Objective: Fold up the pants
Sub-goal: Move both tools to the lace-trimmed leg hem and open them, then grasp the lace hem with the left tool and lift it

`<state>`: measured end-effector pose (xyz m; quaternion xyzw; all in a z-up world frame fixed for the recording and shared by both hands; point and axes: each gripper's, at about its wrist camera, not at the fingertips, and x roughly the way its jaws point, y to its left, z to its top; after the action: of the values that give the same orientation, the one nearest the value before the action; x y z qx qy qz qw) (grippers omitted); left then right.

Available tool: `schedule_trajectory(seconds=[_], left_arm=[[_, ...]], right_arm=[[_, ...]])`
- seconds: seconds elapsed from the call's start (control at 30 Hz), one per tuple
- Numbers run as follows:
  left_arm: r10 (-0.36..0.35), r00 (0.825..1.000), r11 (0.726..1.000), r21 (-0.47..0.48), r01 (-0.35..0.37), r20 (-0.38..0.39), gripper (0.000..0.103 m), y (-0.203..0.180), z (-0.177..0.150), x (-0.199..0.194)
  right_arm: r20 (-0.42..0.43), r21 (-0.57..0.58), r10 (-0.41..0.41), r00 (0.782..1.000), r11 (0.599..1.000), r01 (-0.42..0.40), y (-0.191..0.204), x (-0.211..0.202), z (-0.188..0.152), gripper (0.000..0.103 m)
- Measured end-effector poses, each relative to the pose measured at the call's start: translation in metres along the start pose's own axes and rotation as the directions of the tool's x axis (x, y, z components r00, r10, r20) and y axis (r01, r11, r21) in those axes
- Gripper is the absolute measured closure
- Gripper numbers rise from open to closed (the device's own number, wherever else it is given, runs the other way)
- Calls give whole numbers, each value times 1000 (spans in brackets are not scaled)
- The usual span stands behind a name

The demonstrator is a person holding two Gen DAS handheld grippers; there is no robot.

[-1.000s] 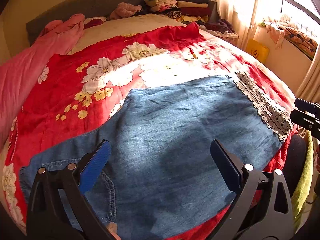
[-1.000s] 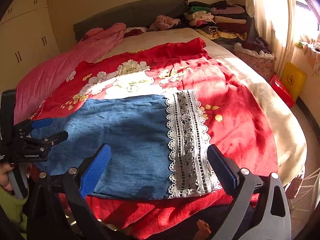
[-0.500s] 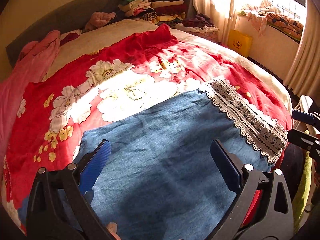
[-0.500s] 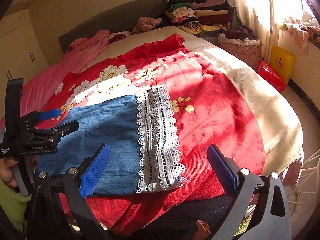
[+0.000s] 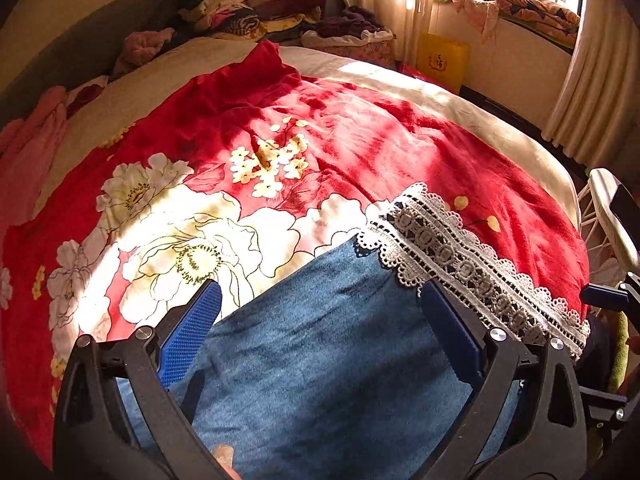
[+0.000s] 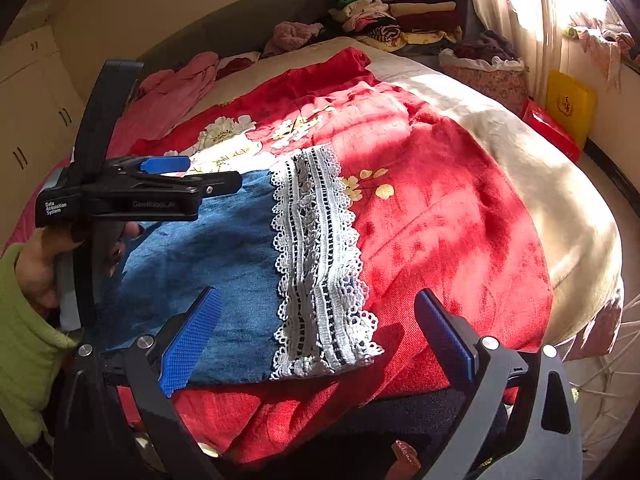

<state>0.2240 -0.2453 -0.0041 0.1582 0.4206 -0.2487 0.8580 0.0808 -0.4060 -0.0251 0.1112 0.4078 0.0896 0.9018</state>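
My left claw [image 6: 192,178] carried the printed labels "Data Acquisition System" and "GenRobot.AI". My left hand [image 6: 38,256], in a green sleeve [image 6: 24,340], gripped its handle, holding it level above the denim pants [image 5: 328,364]. Both the left claw and the right claw [image 6: 320,336] stood wide apart, holding nothing. The pants lay flat on the red floral blanket [image 5: 360,140] at the near edge of the bed, lace hem [image 6: 316,264] toward my right.
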Motion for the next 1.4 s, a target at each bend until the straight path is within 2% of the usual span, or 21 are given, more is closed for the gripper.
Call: schedule_trajectory(seconds=[0.23,0.37,0.47,0.63,0.7,0.8,0.9,0.97,1.03,1.07,1.1,1.13,1.23,1.3,1.4], left_arm=[[-71,997,996,49,73,-35,10,-2,13,27],[-149,987,988,30,151,-58,23,-2,13,41],[-203,977,979,15,205,-70,42,-6,12,47],[-206,975,977,42,210,-85,46,-16,9,56],[-198,976,978,54,203,-85,45,-19,8,58],[-196,977,978,54,201,-80,44,-18,8,60],[-203,976,977,43,206,-73,44,-15,8,59],[-205,976,977,36,208,-70,45,-14,7,60],[-203,977,978,41,206,-70,50,-16,6,59],[-199,978,978,51,203,-67,56,-18,6,58],[-200,978,977,57,204,-65,62,-20,5,56],[-195,979,978,62,199,-64,63,-22,6,55],[-149,987,984,91,154,-66,76,-27,4,54],[-135,988,985,98,142,-71,89,-27,3,52],[-116,991,985,119,123,-67,94,-27,1,48]], right_arm=[[-9,-3,-1,1000,1000,1,4,9,-1,6],[14,12,-7,1000,1000,6,3,8,-1,6],[7,12,-2,1000,1000,2,3,11,-1,6],[-2,2,14,1000,1000,-14,5,16,-1,7],[-9,-9,-2,1000,1000,2,7,19,-1,12],[-25,-9,4,1000,1000,-5,8,24,-1,26],[-43,-13,11,999,1000,-12,8,28,-2,30],[-51,-14,16,999,1000,-17,8,30,-2,37],[-51,-3,21,998,1000,-21,5,31,-2,45],[-54,7,23,998,1000,-22,3,31,-2,49],[-55,13,23,998,1000,-22,2,32,-2,51],[-56,15,23,998,1000,-23,2,32,-2,51],[-47,2,17,999,1000,-17,4,31,-2,57],[-50,3,19,999,1000,-19,3,31,-2,60],[-40,6,15,999,1000,-14,2,28,-2,67]])
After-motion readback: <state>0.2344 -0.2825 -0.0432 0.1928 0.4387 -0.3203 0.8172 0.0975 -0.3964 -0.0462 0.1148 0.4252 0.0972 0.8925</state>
